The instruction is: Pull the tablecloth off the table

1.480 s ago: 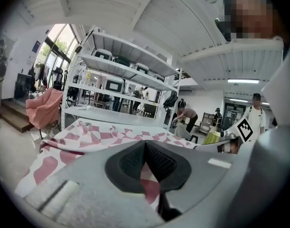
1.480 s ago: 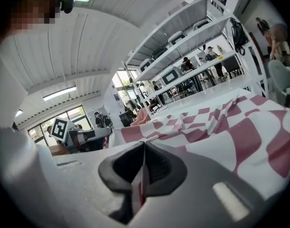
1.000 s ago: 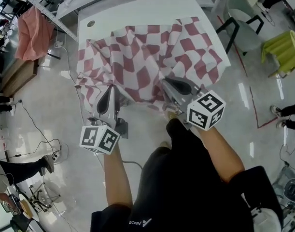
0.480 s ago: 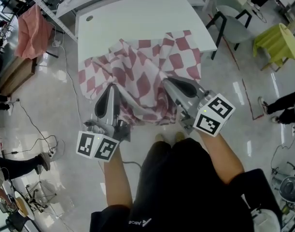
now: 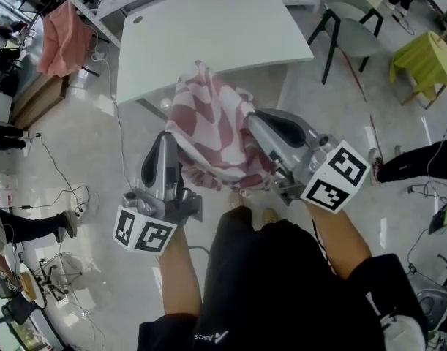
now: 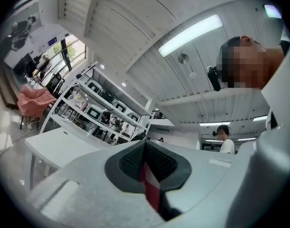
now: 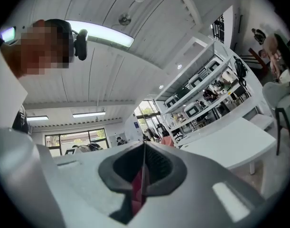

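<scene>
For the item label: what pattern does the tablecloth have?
Red-and-white checks. The tablecloth shows best in the head view.

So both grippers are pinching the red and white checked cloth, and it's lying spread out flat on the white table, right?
Not quite. The left gripper and right gripper do pinch the checked cloth, but it isn't spread flat on the white table: the head view shows it bunched up, hanging from both grippers by the table's near edge.

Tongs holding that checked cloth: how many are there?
2. The left tongs pinch the tablecloth on its left, the right tongs on its right; both are shut on it, and it hangs bunched between them.
</scene>
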{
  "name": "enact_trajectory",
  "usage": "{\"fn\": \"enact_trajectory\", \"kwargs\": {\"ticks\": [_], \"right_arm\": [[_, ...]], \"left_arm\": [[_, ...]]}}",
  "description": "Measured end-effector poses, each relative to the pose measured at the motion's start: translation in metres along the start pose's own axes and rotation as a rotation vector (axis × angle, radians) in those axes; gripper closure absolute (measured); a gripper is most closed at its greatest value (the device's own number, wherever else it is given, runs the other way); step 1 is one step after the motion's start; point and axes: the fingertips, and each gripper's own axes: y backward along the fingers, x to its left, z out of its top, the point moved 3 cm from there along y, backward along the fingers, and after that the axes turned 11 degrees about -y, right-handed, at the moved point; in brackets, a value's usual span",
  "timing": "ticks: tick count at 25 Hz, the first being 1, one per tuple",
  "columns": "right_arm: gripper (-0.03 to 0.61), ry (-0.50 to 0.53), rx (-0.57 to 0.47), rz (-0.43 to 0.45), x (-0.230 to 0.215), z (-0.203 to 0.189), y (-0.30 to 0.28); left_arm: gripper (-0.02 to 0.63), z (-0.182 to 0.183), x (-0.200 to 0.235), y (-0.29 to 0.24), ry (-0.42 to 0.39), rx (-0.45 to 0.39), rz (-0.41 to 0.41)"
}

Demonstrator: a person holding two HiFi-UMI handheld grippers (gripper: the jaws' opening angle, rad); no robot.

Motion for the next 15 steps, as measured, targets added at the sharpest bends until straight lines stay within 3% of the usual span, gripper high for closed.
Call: {"fn": "enact_trajectory", "kwargs": {"ticks": [6, 15], "right_arm": [[0.572, -0.011, -0.032, 0.019, 0.028, -0.008, 0.102], [0.572, 0.066, -0.086, -0.038, 0.073, -0.004, 0.137]], "left_arm": [[0.606, -0.02, -0.098, 0.044, 0.026, 0.005, -0.013], [0.606, 0.011, -0.117, 0.084, 0.028, -0.038, -0.073]]}}
